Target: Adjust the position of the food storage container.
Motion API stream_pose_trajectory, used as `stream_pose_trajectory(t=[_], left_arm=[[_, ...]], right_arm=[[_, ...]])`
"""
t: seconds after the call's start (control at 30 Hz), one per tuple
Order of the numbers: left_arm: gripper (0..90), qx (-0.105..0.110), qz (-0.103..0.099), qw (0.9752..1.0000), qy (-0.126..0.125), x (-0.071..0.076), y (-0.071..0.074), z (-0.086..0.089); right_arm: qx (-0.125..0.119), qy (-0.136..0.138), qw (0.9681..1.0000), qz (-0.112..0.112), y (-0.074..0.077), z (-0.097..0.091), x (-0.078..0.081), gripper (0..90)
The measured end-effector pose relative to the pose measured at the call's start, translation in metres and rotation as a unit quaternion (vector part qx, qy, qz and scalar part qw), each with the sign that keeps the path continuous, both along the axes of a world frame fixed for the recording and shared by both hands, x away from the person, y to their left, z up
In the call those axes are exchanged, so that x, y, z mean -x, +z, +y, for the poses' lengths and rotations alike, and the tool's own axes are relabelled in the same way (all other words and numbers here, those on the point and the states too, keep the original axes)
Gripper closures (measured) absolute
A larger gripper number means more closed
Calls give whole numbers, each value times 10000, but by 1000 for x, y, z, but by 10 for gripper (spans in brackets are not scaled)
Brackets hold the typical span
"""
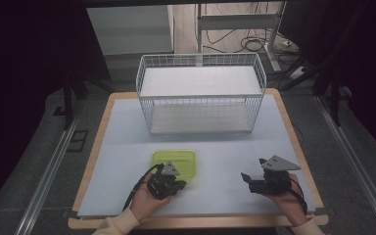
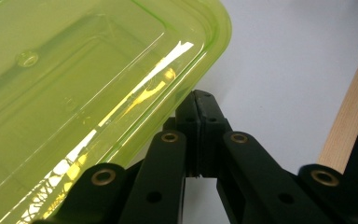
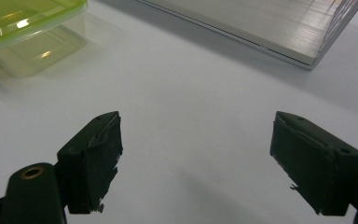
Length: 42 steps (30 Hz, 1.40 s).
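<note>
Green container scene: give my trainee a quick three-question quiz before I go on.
1. True or false: the left gripper has its jaws closed, tips at the rim of the green container.
2. The right gripper is: A) shut on the container, B) open over bare table, C) inside the wire basket.
3. What stands at the far side of the table?

Key: 1 true; 2 B; 3 the white wire basket.

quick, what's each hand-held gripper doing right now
Left hand-held gripper: closed, jaws together with nothing between them, tips beside the rim of the green container.
Right hand-held gripper: open, holding nothing, over the bare table.
</note>
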<state>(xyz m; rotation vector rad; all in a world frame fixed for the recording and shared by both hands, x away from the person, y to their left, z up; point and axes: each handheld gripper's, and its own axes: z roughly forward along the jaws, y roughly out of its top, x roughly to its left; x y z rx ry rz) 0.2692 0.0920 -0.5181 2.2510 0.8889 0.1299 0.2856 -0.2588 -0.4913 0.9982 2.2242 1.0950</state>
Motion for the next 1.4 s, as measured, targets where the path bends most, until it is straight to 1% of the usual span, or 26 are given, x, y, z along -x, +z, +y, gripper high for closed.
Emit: stream_pose_trajectory(t=[0.13,0.17,0.23,0.27,0.3,0.33,0.4,0.43,0.47,0.53,0.57,0.6,0.67,0.77,0.8,0.83,0.87,0.97,1.03,1.1,1.2,1.3,1.33,1.37,1.4], left_arm=[[895,77,-22,10000,-48,6,4,2],[896,195,-64,9997,-94,13,9,7],[895,232,-87,9996,-98,16,10,10],[895,297,-145,9994,-48,21,15,19],[895,354,-179,9992,9,23,19,26],[895,463,-212,9986,105,25,23,34],[895,601,-240,9976,240,26,29,45],[894,601,-240,9976,240,26,29,45],[894,759,-250,9959,423,26,33,59],[894,919,-254,9937,587,25,36,74],[895,978,-259,9928,635,25,37,79],[894,1001,-269,9918,742,25,37,88],[895,979,-312,9904,927,23,37,98],[895,1000,-327,9872,1202,18,35,115],[895,993,-328,9866,1252,16,34,118],[895,993,-328,9866,1252,16,34,118],[895,987,-298,9853,1359,12,31,124],[894,933,-228,9838,1516,6,24,132],[893,954,-148,9827,1581,2,18,137],[893,1018,-8,9805,1683,-2,11,142],[894,1014,124,9799,1715,-7,2,145],[894,991,179,9798,1729,-9,-2,144],[894,943,203,9810,1681,-12,-4,141],[894,943,203,9810,1681,-12,-4,141],[894,925,223,9816,1655,-13,-6,139]], right_arm=[[-22,-9,10000,-3,1,-1,0,169],[-20,-8,10000,-6,1,-1,0,169],[-28,-15,10000,-24,2,-1,1,168],[-36,-17,10000,-35,2,-2,1,169],[-43,-21,10000,-38,3,-2,1,169],[-53,-17,10000,-48,3,-2,1,169],[-61,-21,10000,-48,3,-3,1,168],[-61,-20,10000,-42,3,-3,1,169],[-55,-8,10000,-46,3,-3,1,169],[-67,0,10000,-37,4,-2,2,168],[-91,11,9999,-41,4,-2,2,169],[-110,22,9999,-37,4,-2,2,169],[-126,22,9999,-31,4,-2,2,169],[-123,-1,9999,2,3,-3,1,169],[-118,-8,9999,8,3,-3,1,169],[-118,-8,9999,8,3,-3,1,169],[-109,-11,9999,6,3,-3,1,168],[-102,-2,9999,-4,3,-3,1,169],[-92,2,10000,-6,3,-2,1,169],[-82,-9,10000,4,2,-2,1,169],[-70,2,10000,18,1,-2,1,169],[-48,8,10000,19,1,-2,0,169],[-37,-6,10000,35,0,-2,0,169],[-37,-6,10000,35,0,-2,0,169],[-32,-7,10000,37,0,-2,-1,169]])
